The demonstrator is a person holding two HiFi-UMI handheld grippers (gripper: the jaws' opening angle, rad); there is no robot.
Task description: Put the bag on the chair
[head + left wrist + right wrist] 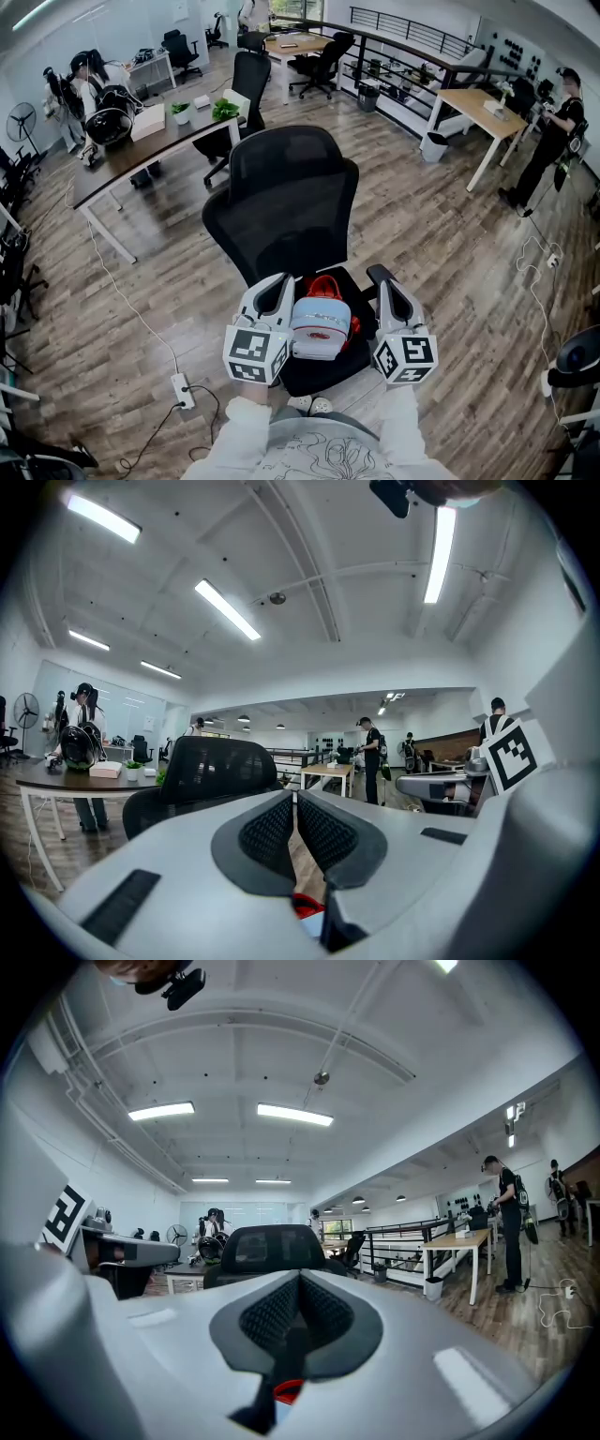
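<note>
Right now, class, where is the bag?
In the head view, the bag is low in the middle, over the seat of the black chair, between the left claw and the right claw.

The right gripper (298, 1288), jaws together (red patch (287, 1391) beneath), faces a black chair (270, 1244).

The room is looked down on steeply from a head-worn camera, with the black mesh-backed office chair (291, 202) held at mid-frame and the grey left gripper (278, 286) and grey right gripper (391, 291) seen close below, at 7 and 5 o'clock. Each gripper view is taken from just behind its own jaws and is aimed nearly level across the room. The chair's backrest is shared by all three views, near the jaw tips: toward 10 o'clock in the left gripper view, toward 12 o'clock in the right.
</note>
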